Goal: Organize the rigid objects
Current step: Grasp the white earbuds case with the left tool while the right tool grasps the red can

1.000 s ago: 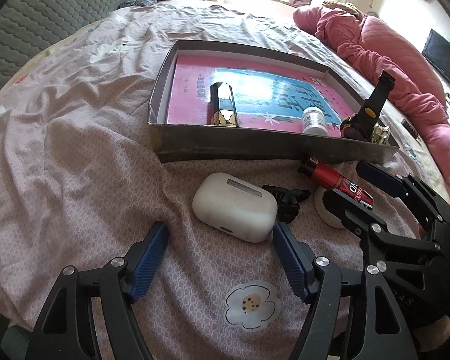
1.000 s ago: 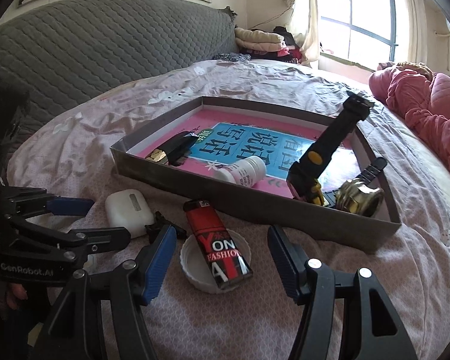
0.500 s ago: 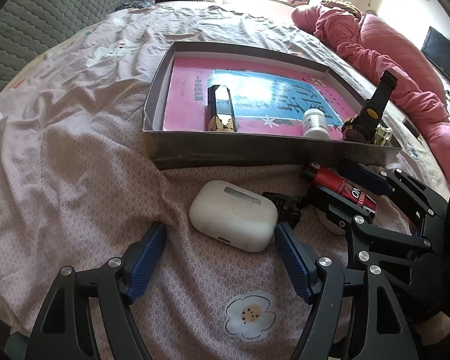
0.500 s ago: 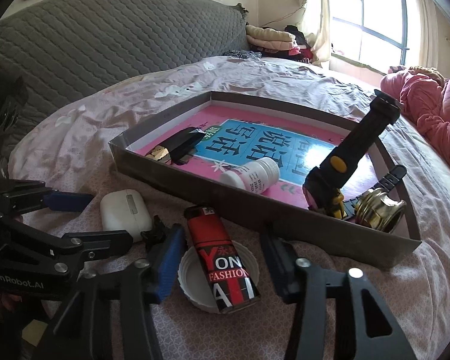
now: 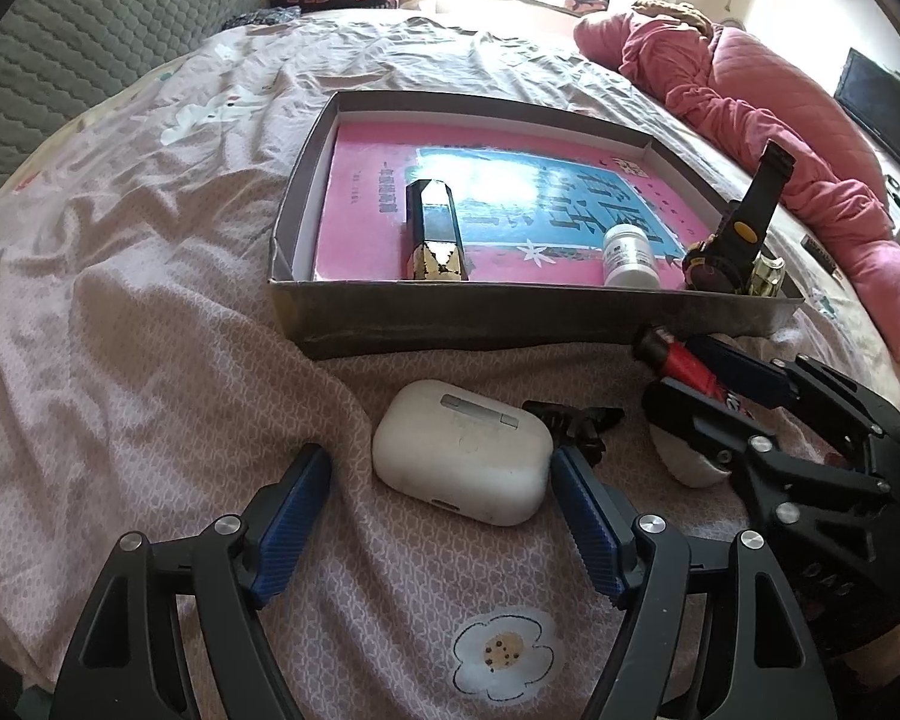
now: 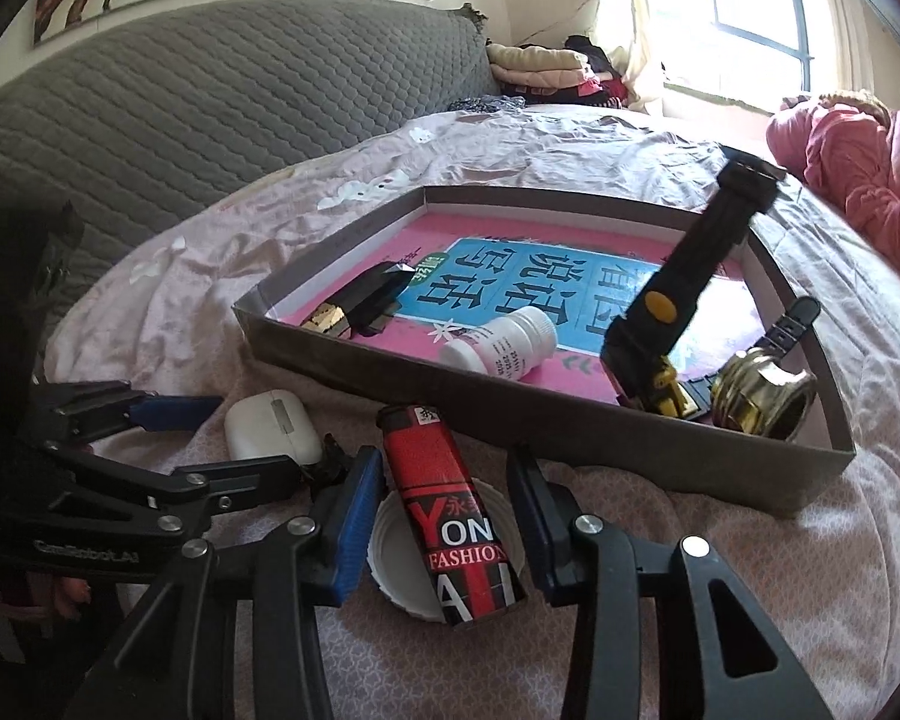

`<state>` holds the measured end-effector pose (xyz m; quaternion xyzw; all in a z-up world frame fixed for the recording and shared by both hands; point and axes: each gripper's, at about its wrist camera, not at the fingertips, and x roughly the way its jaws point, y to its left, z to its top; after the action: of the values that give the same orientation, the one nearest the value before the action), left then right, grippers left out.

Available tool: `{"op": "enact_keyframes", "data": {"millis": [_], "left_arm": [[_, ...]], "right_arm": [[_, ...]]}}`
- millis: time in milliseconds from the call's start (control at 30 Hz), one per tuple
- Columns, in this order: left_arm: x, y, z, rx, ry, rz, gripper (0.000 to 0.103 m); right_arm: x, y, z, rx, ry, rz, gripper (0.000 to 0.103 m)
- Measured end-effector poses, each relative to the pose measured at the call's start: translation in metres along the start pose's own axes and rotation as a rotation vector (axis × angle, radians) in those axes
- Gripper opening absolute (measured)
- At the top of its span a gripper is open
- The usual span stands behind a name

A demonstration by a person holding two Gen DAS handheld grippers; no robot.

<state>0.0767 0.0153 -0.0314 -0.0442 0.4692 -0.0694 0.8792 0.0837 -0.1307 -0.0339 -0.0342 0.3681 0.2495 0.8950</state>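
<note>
Two tools straddle targets: the left tool [image 5: 438, 510], wide, brackets the white earbud case [image 5: 463, 450] at centre frame; the right tool [image 6: 444, 516], narrower but not gripping, flanks the red lighter [image 6: 450, 510] lying on a white lid [image 6: 390, 564]. Close squarely on each, then lift over the box [image 6: 570, 438] wall.

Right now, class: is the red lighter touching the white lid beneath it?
Touching. The right wrist view shows the red lighter lying across the white lid, resting on its rim.

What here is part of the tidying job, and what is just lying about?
Part of the job:
earbud case between the left gripper fingers
lighter between the right gripper fingers
white lid
black clip
box with pill bottle and watch

Lying about:
pink quilt
folded clothes
</note>
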Motion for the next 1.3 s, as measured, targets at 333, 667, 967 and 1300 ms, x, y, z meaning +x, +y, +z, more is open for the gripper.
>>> {"op": "enact_keyframes", "data": {"millis": [333, 667, 967, 1300], "left_arm": [[0.004, -0.003, 0.001, 0.032, -0.015, -0.002, 0.076], [0.001, 0.0, 0.001, 0.004, -0.027, -0.039, 0.063], [-0.013, 0.007, 0.0, -0.052, -0.057, -0.078, 0.063], [-0.03, 0.002, 0.0, -0.048, -0.099, -0.081, 0.063]], "right_arm": [[-0.003, -0.011, -0.002, 0.038, 0.011, -0.015, 0.023], [0.002, -0.018, -0.002, 0.082, 0.027, 0.002, 0.023], [-0.012, -0.022, 0.001, 0.11, -0.02, 0.045, 0.023], [-0.027, -0.023, 0.006, 0.124, -0.079, 0.073, 0.023]]}}
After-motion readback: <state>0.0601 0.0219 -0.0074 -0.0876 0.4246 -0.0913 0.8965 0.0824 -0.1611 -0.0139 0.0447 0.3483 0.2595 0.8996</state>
